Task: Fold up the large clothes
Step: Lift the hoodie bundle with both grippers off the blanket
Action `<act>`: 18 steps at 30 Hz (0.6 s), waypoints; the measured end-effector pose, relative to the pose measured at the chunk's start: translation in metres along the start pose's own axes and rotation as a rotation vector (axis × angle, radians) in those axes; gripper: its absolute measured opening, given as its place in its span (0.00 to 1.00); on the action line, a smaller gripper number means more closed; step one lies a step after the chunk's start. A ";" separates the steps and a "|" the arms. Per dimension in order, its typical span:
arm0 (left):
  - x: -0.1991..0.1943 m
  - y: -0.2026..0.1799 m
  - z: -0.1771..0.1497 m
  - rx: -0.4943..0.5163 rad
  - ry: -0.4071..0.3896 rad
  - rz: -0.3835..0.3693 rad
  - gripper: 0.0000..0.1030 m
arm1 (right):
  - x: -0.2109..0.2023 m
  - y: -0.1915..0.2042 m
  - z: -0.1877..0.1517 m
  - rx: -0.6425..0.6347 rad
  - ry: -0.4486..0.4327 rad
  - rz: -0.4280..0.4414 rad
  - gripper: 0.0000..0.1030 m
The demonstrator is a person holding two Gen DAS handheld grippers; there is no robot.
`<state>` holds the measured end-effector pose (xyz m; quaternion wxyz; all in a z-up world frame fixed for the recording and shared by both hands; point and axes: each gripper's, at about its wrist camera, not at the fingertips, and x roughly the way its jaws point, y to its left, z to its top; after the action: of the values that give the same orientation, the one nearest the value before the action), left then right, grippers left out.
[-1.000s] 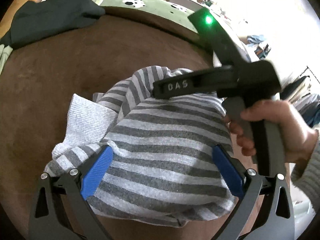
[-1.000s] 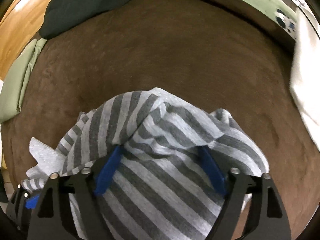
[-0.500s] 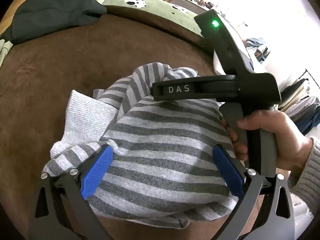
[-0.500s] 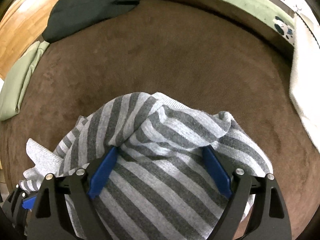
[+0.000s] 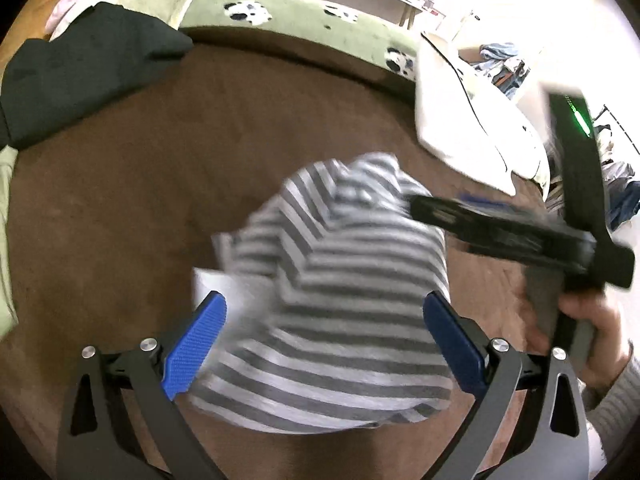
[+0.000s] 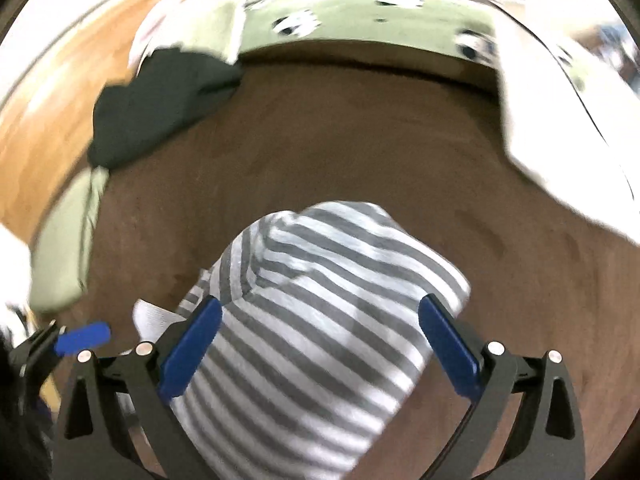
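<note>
A grey-and-white striped garment lies bunched in a folded bundle on the brown velvety surface. My left gripper hovers above it, open, its blue pads wide apart and clear of the cloth. My right gripper is also above the striped garment; its jaws are opening, the bundle lies below the gap, and the pads do not press on it. In the left wrist view a hand holds the right gripper at the right of the bundle. One blue pad of the left gripper shows at the right wrist view's left edge.
A dark folded garment lies at the far left of the surface and a white cloth at the far right. Behind runs a green panda-print blanket. A pale green cloth and wooden floor are on the left.
Both grippers have lifted and drawn back from the striped garment, which stays on the surface. The right gripper's jaws have spread wider, and it has swung to the right in the left wrist view.
</note>
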<state>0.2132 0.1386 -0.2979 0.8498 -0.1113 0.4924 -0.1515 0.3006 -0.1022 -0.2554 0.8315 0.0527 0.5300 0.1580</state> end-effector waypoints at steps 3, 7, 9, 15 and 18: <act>0.005 0.026 0.016 -0.024 0.031 -0.014 0.94 | -0.016 -0.033 -0.014 0.142 -0.005 0.048 0.94; 0.033 0.056 0.024 -0.079 0.110 -0.058 0.94 | -0.009 -0.064 -0.035 0.301 0.040 0.128 0.94; 0.054 0.070 0.021 -0.121 0.156 -0.090 0.94 | 0.000 -0.080 -0.051 0.400 0.053 0.194 0.94; 0.113 0.104 0.012 -0.246 0.234 -0.221 0.94 | 0.027 -0.100 -0.082 0.584 0.063 0.410 0.94; 0.135 0.099 0.013 -0.185 0.286 -0.215 0.94 | 0.045 -0.101 -0.092 0.615 0.087 0.478 0.94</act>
<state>0.3022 0.1820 -0.4338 0.7363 -0.2179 0.6053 -0.2097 0.2564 -0.1908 -0.3598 0.6932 0.4148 0.5602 0.1831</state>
